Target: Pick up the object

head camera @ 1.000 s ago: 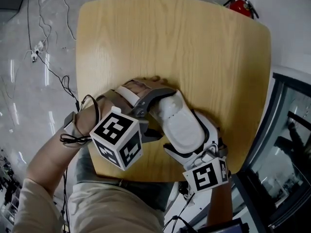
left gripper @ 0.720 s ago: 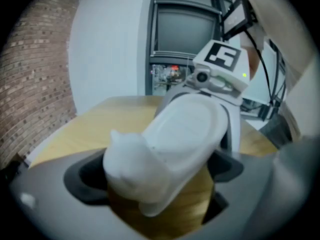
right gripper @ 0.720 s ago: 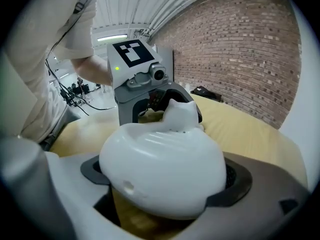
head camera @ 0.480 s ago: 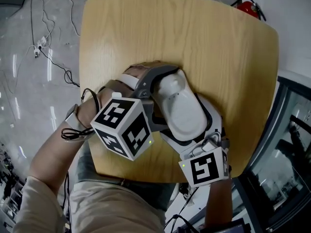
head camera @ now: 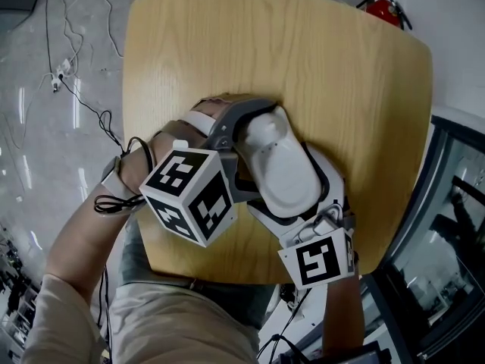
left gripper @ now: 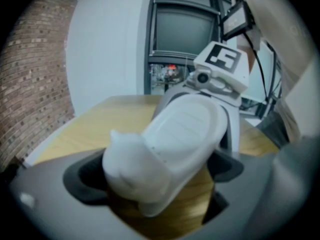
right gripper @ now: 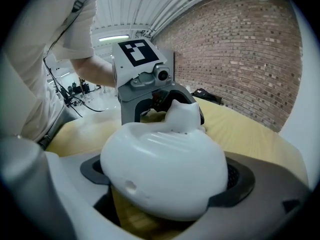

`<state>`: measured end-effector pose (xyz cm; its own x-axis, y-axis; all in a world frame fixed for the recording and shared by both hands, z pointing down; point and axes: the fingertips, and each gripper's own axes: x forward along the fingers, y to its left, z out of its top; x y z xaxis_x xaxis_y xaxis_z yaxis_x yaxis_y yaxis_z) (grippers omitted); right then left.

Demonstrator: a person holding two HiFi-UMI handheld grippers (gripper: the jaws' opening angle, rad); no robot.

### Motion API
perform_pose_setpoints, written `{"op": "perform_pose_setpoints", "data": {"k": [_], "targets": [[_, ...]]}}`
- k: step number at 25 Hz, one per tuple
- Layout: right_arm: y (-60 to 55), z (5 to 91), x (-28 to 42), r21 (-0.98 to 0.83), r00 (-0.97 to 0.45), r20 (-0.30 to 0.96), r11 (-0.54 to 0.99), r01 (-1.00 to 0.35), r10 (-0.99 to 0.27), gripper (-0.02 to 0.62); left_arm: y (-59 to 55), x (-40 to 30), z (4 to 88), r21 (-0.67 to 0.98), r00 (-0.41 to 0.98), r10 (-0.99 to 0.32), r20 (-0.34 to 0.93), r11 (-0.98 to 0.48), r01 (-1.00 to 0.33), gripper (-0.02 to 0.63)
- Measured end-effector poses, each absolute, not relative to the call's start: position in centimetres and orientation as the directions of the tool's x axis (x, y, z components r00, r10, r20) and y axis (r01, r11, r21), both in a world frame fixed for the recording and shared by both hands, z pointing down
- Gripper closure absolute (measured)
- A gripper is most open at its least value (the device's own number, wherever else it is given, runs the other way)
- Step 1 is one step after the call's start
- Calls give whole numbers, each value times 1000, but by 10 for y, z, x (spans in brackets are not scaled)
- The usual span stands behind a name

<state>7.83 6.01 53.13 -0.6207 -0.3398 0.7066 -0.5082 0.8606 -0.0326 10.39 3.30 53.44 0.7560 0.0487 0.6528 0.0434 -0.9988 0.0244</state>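
A white cat-shaped object [head camera: 284,169] is held between both grippers over the wooden table [head camera: 303,51]. My left gripper [head camera: 258,123] reaches round its narrow head end, and its dark pads [left gripper: 82,181] touch the head and the body edge on both sides. In the left gripper view the object [left gripper: 170,149] lies tilted, with wood showing beneath it. My right gripper [head camera: 299,203] is shut on the wide rounded end. In the right gripper view the object [right gripper: 165,169] fills the gap between the pads [right gripper: 237,184], with the left gripper's camera beyond it.
A red fire extinguisher [head camera: 383,10] stands on the floor past the table's far right corner. Cables [head camera: 76,89] trail over the grey floor at left. A glass-fronted cabinet [head camera: 455,203] stands close on the right. A brick wall [right gripper: 240,49] runs along one side.
Both grippers and the white object have shifted slightly away from me over the table. The left gripper's marker cube has turned and sits closer to the object.
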Motion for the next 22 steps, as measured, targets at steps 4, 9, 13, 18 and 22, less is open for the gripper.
{"op": "perform_pose_setpoints", "data": {"k": [4,9,13,18,22], "targets": [[48,525,96,-20,-575,688,780,-625,-443,49,30,101,531,19,764,61,643,-998,64,27],[48,527,93,-15,-607,697,838,-545,-383,52,27,101,528,9,760,116,639,-990,143,60],[51,524,89,18,-602,678,829,-560,-421,55,29,98,527,-5,768,98,633,-991,131,84],[53,516,87,24,-592,689,829,-558,-418,57,30,101,523,4,786,82,613,-995,102,81],[51,504,80,33,-600,679,834,-551,-423,57,28,95,512,27,808,73,584,-997,71,81]]}}
